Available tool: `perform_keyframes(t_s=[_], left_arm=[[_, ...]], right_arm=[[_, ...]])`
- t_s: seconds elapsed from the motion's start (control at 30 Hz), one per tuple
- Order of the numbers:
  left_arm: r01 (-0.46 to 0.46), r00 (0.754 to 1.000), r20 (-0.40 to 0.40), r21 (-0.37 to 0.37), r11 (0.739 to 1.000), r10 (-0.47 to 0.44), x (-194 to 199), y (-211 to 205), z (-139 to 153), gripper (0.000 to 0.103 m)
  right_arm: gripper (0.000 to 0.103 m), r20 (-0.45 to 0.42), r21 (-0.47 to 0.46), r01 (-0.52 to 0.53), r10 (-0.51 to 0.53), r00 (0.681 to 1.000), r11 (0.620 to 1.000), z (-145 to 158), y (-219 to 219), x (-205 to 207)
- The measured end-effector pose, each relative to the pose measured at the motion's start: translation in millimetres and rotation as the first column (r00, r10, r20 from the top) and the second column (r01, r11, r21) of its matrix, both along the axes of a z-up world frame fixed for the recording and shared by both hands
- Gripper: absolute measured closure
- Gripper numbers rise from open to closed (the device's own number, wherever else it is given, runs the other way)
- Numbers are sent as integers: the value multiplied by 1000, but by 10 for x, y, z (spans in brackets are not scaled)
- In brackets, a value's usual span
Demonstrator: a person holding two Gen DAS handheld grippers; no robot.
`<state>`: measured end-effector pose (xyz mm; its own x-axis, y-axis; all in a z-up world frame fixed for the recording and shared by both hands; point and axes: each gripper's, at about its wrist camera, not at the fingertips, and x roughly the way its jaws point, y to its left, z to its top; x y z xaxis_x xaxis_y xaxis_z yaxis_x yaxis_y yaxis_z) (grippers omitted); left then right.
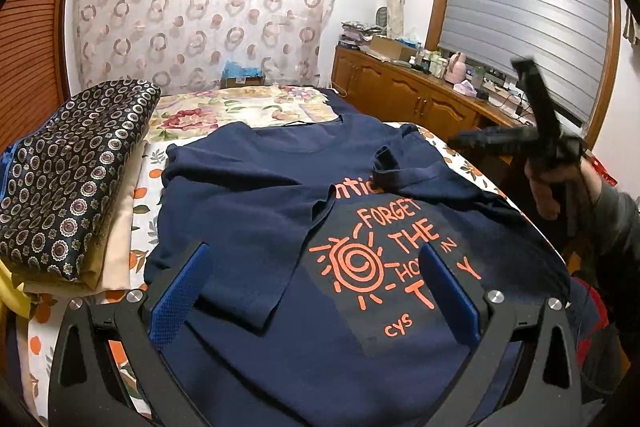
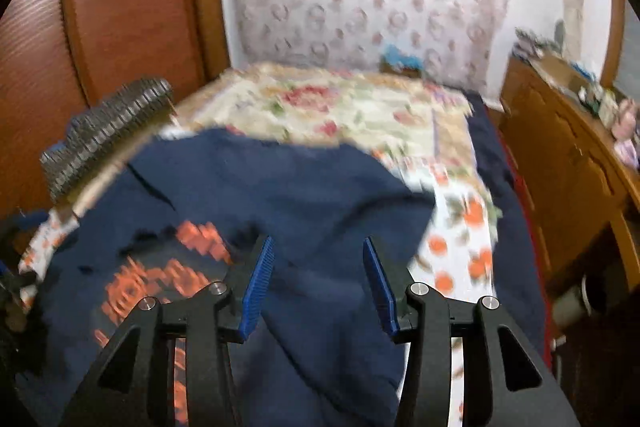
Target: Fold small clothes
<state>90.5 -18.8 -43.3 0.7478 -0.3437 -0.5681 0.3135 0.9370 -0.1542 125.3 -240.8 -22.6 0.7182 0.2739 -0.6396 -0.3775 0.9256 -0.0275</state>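
Your left gripper (image 1: pixel 316 279) sits nearest the lens, its two blue-padded fingers (image 1: pixel 180 291) spread wide and holding nothing. Between and under them lies the navy T-shirt (image 1: pixel 256 195), spread over the bed (image 1: pixel 476 167) with its collar at the far end. Its left sleeve (image 1: pixel 236 263) is folded inward across the body, the cuff ending just near your left finger. At the right, the other sleeve (image 1: pixel 404 167) is folded in too and lies bunched in a ridge above the orange print (image 1: pixel 384 259), covering part of the top line of lettering. You can read "FORGET THE" beside a spiral sun; the lower words are partly hidden by your right finger.

Left of the shirt, you have a folded stack topped by a dark cloth with ring patterns (image 1: pixel 76 179), touching the orange-fruit sheet. Beyond the collar lies a floral quilt (image 1: pixel 240 107), and a wooden cabinet (image 1: pixel 408 95) runs along the right wall.

Your right gripper (image 1: pixel 520 137) shows at the right edge of the left view, raised off the bed and clear of the shirt, blurred. From its own camera, your right gripper (image 2: pixel 318 283) has its blue fingers (image 2: pixel 258 287) parted with nothing between them, hovering above the shirt's right side (image 2: pixel 320 195). That view is smeared, so you cannot tell how close the tips are to the cloth.
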Motion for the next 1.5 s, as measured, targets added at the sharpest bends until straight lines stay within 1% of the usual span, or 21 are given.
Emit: perform_keyframes(t_s=[0.13, 0.17, 0.23, 0.27, 0.3, 0.33, 0.37, 0.4, 0.53, 0.67, 0.8, 0.87, 0.93, 0.97, 1.0, 1.13, 1.17, 1.2, 1.27, 1.33, 1.5], left_arm=[[3, 1000, -7, 4, 1000, -3, 9, -9, -19, 0], [2, 1000, -9, 5, 1000, -2, 10, -7, -24, 0], [1, 1000, -12, 6, 1000, -1, 15, -4, -34, 0], [0, 1000, -12, 6, 1000, 0, 17, -5, -33, 0], [0, 1000, -12, 7, 1000, 0, 16, -3, -34, 0], [0, 1000, -12, 7, 1000, 0, 17, -3, -34, 0], [0, 1000, -12, 7, 1000, 0, 17, -2, -34, 0], [0, 1000, -12, 6, 1000, 0, 17, -1, -34, 0], [0, 1000, -12, 6, 1000, 0, 16, -3, -34, 0], [0, 1000, -11, 7, 1000, 0, 13, -7, -32, 0], [2, 1000, -18, 7, 1000, -2, 23, 3, -48, 0], [8, 1000, -26, 7, 1000, -8, 32, -7, -69, 0], [20, 999, -44, 10, 1000, -20, 49, -31, -105, 0], [28, 998, -54, 16, 999, -27, 59, -50, -128, 0], [38, 997, -66, 25, 999, -37, 68, -80, -159, 0], [68, 991, -121, 70, 995, -59, 122, -191, -305, 0], [71, 989, -132, 76, 995, -60, 132, -207, -336, 0], [75, 988, -143, 79, 994, -63, 140, -221, -366, 0], [80, 987, -149, 79, 994, -68, 138, -227, -386, 0], [80, 986, -149, 81, 993, -68, 135, -229, -392, 0], [78, 987, -145, 83, 993, -66, 112, -236, -389, 0]], right_arm=[[56, -62, -14, 9, -10, 998, 1000, -283, 2, 63], [62, -69, -25, 5, -7, 998, 1000, -333, 28, 70], [66, -71, -52, 9, -12, 997, 999, -289, 60, 141], [75, -66, -61, 9, -13, 998, 998, -293, 74, 179], [82, -57, -63, 6, -10, 998, 998, -310, 47, 197], [85, -46, -63, 3, -6, 999, 998, -262, 44, 176], [91, -33, -62, -1, -1, 999, 998, -233, 55, 163], [93, -22, -59, -7, 6, 1000, 998, -231, 47, 134], [94, 14, -34, -35, 36, 999, 999, -208, 6, -14], [94, 28, -33, -54, 55, 998, 998, -201, 21, -117], [94, 28, -72, -56, 58, 998, 996, -196, 82, -162], [94, 26, -82, -49, 51, 998, 995, -203, 99, -110], [77, 35, -117, -20, 25, 999, 993, -210, 117, -18], [63, 36, -130, -11, 15, 999, 992, -224, 118, 33], [61, 26, -134, -4, 8, 1000, 991, -249, 106, 94], [61, -37, -108, -5, 1, 999, 994, -336, 35, 261], [67, -42, -100, -17, 13, 999, 995, -346, 32, 267], [81, -42, -97, -29, 25, 999, 995, -347, 38, 259], [94, -27, -116, -52, 50, 998, 992, -336, 64, 209], [97, 4, -137, -59, 60, 998, 989, -291, 65, 134], [98, 55, -100, -84, 90, 994, 991, -172, -14, -86]])
